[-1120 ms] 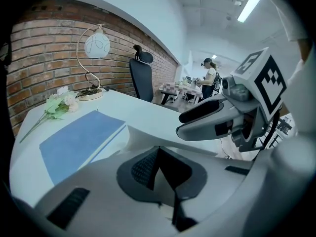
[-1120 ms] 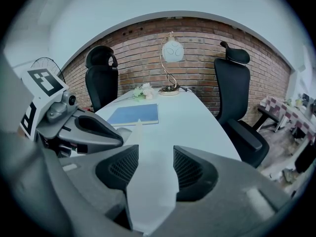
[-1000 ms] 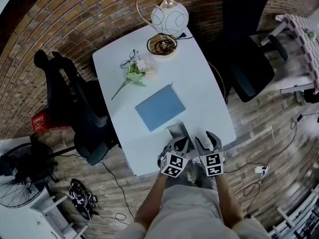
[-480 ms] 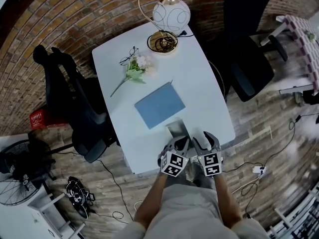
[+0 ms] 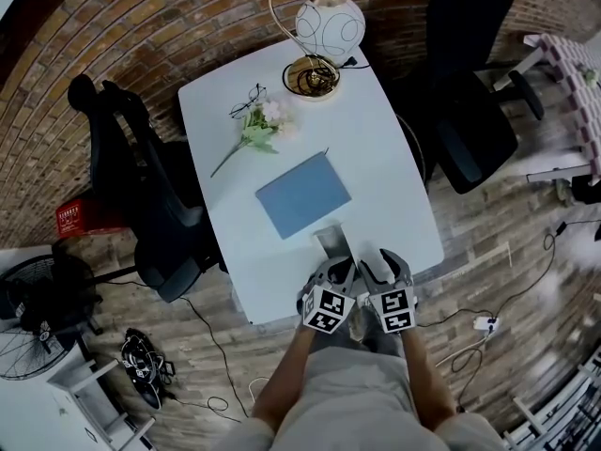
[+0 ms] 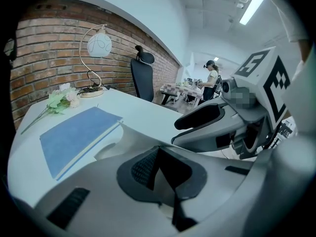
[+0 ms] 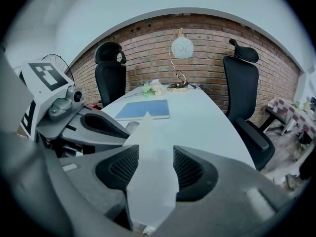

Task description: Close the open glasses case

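On my head view, a white table (image 5: 394, 186) stands on a wood floor against a brick wall (image 5: 141, 26), with a black chair (image 5: 474, 120) on either side. It carries a lamp (image 5: 329, 26), glasses (image 5: 246, 101), flowers (image 5: 255, 132) and a blue notebook (image 5: 302, 194). The grey glasses case (image 5: 331, 241) lies open near the table's near edge, just beyond the left gripper (image 5: 336, 272) and right gripper (image 5: 374, 263). Its long axis runs away from me toward the notebook, and the grippers hide its near end.

In the left gripper view I see the claw pressed together at its tips. The case's grey is hard to tell from the jaw's.

In the right gripper view the claw pinches the case's pale flap across its width. The flap's tip points at the notebook, and its lower end is cut off.
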### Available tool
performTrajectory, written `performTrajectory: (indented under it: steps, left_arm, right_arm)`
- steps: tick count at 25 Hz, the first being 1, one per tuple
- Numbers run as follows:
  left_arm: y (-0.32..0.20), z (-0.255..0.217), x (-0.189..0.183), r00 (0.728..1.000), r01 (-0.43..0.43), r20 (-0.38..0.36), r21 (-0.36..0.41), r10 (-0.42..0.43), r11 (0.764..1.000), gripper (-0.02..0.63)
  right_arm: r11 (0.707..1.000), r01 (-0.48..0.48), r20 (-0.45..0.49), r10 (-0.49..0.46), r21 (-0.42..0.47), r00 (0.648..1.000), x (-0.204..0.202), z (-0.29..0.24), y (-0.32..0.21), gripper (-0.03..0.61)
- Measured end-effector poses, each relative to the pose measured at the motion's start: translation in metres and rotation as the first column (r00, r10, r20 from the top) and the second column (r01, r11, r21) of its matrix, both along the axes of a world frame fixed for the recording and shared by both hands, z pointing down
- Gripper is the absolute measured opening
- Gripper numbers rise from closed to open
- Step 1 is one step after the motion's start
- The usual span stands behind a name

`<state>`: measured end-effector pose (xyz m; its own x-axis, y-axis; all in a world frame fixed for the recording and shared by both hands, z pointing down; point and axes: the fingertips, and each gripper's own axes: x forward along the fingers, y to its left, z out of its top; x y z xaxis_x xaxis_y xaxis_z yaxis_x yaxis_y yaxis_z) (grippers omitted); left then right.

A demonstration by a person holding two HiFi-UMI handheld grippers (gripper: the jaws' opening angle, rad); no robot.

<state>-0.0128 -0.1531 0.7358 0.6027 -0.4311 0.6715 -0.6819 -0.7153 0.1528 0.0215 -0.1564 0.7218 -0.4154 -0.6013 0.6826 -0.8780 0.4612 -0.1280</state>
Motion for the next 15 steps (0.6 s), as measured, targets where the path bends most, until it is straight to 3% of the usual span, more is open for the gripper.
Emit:
performTrajectory:
  steps: [15]
  left_arm:
    - [0.004,-0.001,-0.012,0.999,0.035,0.006,0.003,-0.035,0.999,0.003]
  right_arm:
    - [0.999,0.038,0.006,-0.038,0.011,0.999,-0.011,-0.004,0.003,0.222]
